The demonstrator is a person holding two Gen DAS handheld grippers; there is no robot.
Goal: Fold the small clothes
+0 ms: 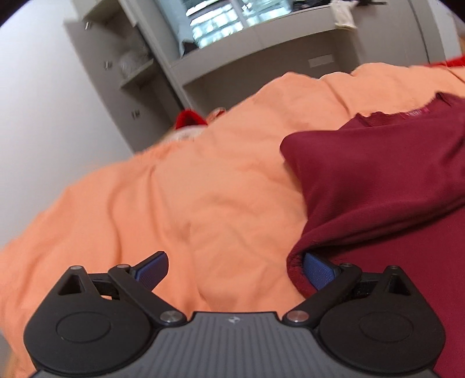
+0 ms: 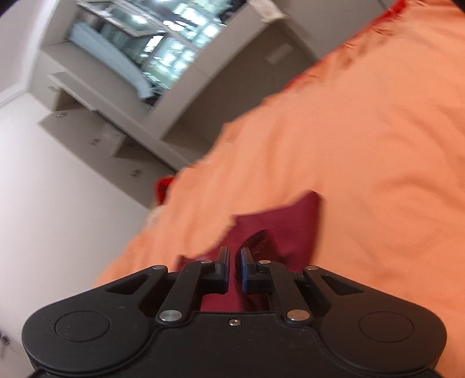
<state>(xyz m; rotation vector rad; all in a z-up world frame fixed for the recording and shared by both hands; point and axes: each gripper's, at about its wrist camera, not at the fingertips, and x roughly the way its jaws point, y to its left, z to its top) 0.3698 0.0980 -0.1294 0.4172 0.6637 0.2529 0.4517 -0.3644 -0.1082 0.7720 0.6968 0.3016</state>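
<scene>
Maroon garment (image 1: 386, 180) is lying on the orange bedspread (image 1: 180, 197), filling the 3 o'clock side of the left wrist view. The left gripper (image 1: 235, 270) is spreading wide, its right finger (image 1: 318, 269) tucking under the garment's hem. The right gripper (image 2: 234, 270) is pinching nearly closed on maroon cloth. Grey shelving (image 1: 203, 58) is standing at 12 o'clock beyond the bed.

An orange blanket (image 1: 203, 189) covers the bed, rumpled into soft creases. At its far left edge a bright red item (image 1: 189, 117) pokes out, too blurred to identify. Beyond the far edge stand grey shelves (image 1: 130, 67), a window (image 1: 215, 20) and a white wall (image 1: 37, 116).
</scene>
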